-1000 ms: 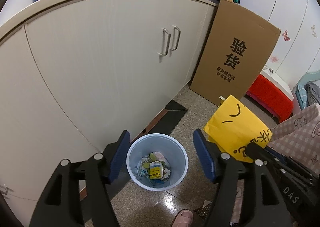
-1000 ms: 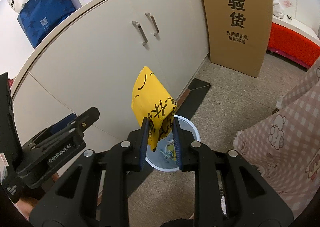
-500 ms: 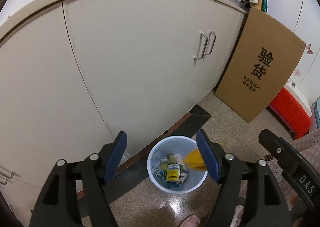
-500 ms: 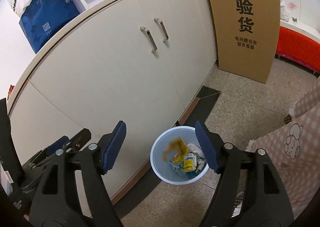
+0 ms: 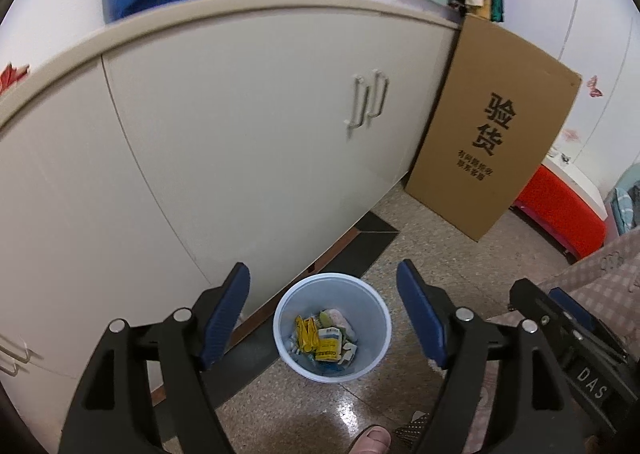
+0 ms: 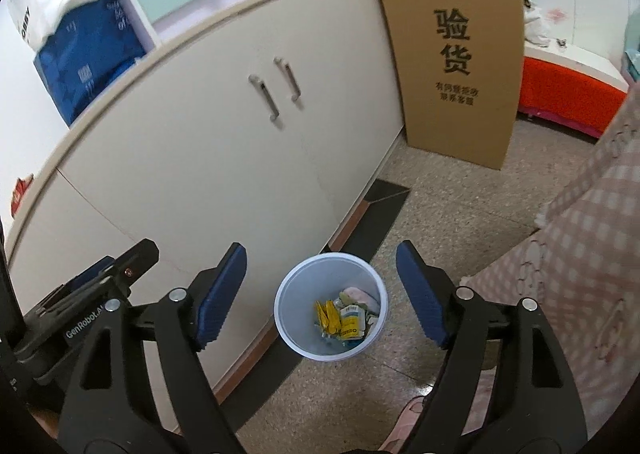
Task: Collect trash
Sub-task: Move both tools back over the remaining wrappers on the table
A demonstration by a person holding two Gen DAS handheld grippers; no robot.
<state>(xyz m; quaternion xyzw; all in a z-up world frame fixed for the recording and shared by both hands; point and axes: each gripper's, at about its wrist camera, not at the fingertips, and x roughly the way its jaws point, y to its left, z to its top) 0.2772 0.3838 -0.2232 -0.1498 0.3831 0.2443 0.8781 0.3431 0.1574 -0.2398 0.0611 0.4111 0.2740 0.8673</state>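
Hovering over the bin [image 5: 332,326]: left hand-held gripper [image 5: 324,314] and right hand-held gripper [image 6: 320,294], both with jaws apart, widening, nothing between the pads. Bin sits on the floor [image 5: 420,262] just beside the cabinet [image 5: 240,134] base, near the dark floor tile. Yellow wrapper [image 5: 306,338] lies inside the bin, on its cabinet side, touching a small white-and-yellow carton [image 5: 330,346] and other scraps. Same layout in the right view: wrapper [image 6: 328,316] in the bin [image 6: 331,304], framed between the blue pads. Cardboard box [image 5: 492,142] leans on the cabinet's far end. Checked cloth [image 6: 580,274] at the right edge. A toe [image 5: 370,440] shows at the bottom of the left view.
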